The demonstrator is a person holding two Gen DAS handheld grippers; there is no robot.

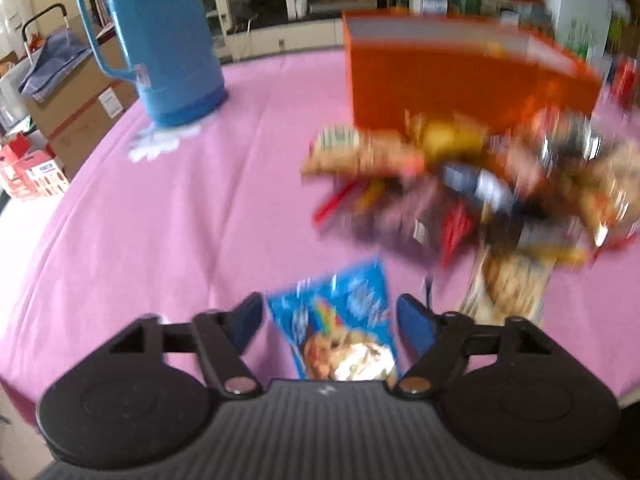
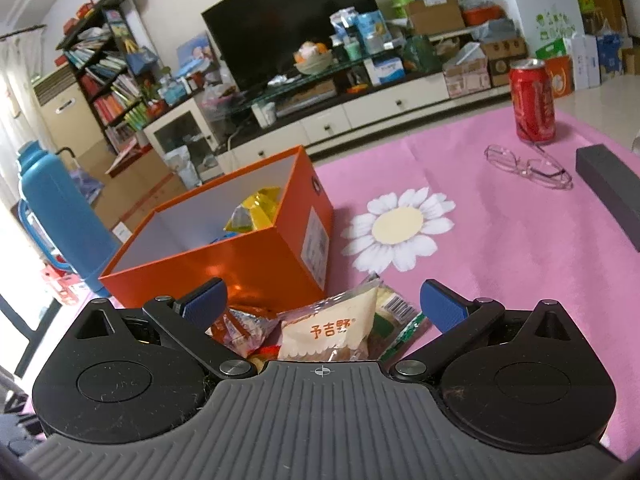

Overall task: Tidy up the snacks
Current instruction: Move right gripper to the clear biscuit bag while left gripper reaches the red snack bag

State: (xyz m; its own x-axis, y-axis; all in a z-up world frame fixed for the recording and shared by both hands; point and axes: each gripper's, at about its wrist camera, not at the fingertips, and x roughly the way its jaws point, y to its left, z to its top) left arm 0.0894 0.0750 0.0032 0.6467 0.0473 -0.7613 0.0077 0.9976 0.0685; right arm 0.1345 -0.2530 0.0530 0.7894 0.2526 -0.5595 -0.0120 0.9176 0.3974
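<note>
An open orange box (image 2: 240, 256) stands on the pink tablecloth with a yellow packet (image 2: 256, 210) inside; it also shows in the blurred left wrist view (image 1: 460, 84). A pile of snack packets (image 1: 480, 184) lies in front of it. My left gripper (image 1: 330, 320) is open, its fingers either side of a blue snack packet (image 1: 340, 328) lying on the cloth. My right gripper (image 2: 324, 304) is open above a pale bread packet (image 2: 332, 328) and other packets (image 2: 240, 328) beside the box.
A blue thermos jug (image 1: 160, 40) stands at the table's left, also in the right wrist view (image 2: 56, 216). A red soda can (image 2: 534, 100), glasses (image 2: 528, 166) and a dark grey case (image 2: 612, 192) lie at the right. The table edge (image 1: 36, 216) curves along the left.
</note>
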